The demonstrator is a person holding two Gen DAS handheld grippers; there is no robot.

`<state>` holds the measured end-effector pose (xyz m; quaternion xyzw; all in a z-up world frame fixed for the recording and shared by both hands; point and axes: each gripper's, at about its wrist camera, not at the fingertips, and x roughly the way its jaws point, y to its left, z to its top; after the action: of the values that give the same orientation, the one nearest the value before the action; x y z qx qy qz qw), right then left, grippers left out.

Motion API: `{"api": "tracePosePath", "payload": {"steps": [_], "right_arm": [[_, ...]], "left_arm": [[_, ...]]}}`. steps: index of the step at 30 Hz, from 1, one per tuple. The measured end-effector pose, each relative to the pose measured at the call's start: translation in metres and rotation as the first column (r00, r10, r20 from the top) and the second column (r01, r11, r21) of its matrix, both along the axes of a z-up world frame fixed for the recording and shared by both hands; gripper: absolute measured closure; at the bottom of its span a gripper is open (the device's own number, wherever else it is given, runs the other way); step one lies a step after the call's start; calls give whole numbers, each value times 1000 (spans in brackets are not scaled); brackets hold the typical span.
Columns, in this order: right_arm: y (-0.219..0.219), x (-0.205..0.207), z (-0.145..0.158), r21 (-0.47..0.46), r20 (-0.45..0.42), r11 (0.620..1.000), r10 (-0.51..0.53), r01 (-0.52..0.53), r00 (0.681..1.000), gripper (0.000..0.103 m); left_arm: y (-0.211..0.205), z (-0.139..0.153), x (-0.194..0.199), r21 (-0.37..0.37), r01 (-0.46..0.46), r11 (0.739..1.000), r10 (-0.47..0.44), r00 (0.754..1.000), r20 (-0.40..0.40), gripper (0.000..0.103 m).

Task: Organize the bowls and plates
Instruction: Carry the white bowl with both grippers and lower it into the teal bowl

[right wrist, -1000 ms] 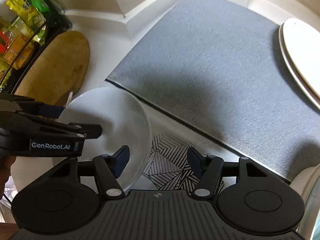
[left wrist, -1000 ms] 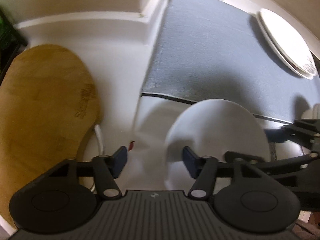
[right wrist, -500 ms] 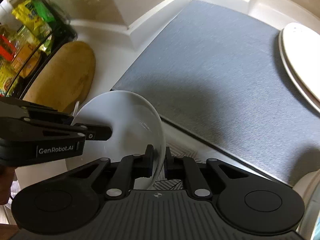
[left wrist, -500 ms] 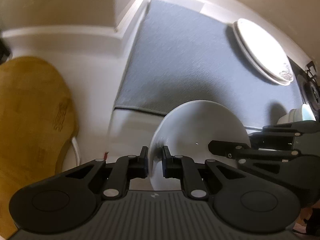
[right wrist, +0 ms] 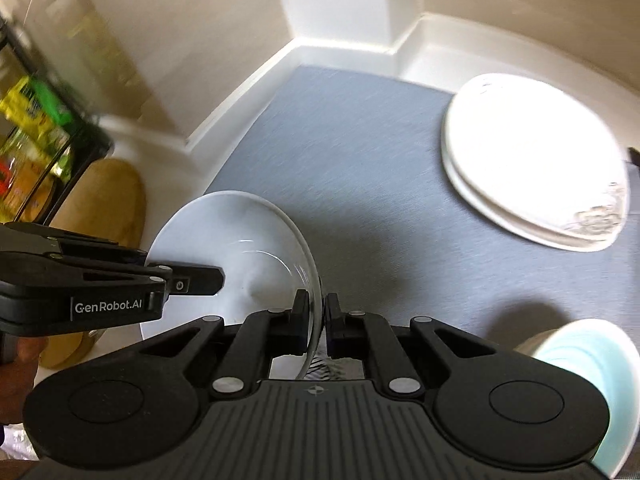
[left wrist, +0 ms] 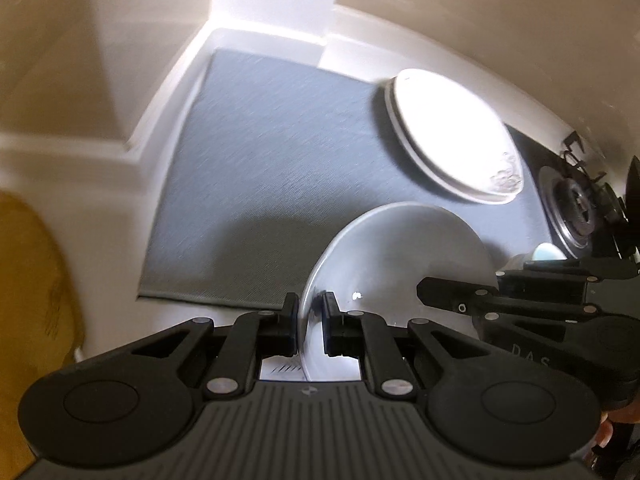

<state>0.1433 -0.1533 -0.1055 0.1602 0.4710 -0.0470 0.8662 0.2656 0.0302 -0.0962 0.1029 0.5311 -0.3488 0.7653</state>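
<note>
- The white bowl [left wrist: 400, 256] was held clear of the table [left wrist: 116, 216], over the near edge of the grey mat [left wrist: 256, 160]; it was carried by two opposite points of its rim.
- The left gripper [left wrist: 311, 312] had its fingers pinching the bowl's left rim; the right gripper [right wrist: 318, 312] had its fingers pinching the right rim; on both, the jaws had just been closing, with the rim between them.
- The step in hand was judged to be a two-handed carry toward the stacked plates [right wrist: 532, 160], which lay on the far right of the mat.
- For a clean carry, both grips were to be kept equally firm and the two hands moved together; any twist between them was judged likely to lever the thin rim out of the pads.
- The light blue bowl [right wrist: 580, 364] at the near right was to be cleared.
- The bowl's opening faced up and toward the cameras, slightly tilted; being round, it had no long axis; the line between the grip points ran left to right.
</note>
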Motion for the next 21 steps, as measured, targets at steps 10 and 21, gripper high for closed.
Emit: {"api": "tracePosePath", "payload": {"steps": [10, 21], "right_arm": [[-25, -18, 21, -18, 58, 996, -87, 88, 995, 94], [-61, -52, 42, -34, 98, 981, -188, 192, 977, 94]], "left_arm": [[-37, 29, -7, -48, 62, 997, -59, 997, 52, 91], [-82, 55, -28, -96, 163, 982, -156, 985, 75, 91]]}}
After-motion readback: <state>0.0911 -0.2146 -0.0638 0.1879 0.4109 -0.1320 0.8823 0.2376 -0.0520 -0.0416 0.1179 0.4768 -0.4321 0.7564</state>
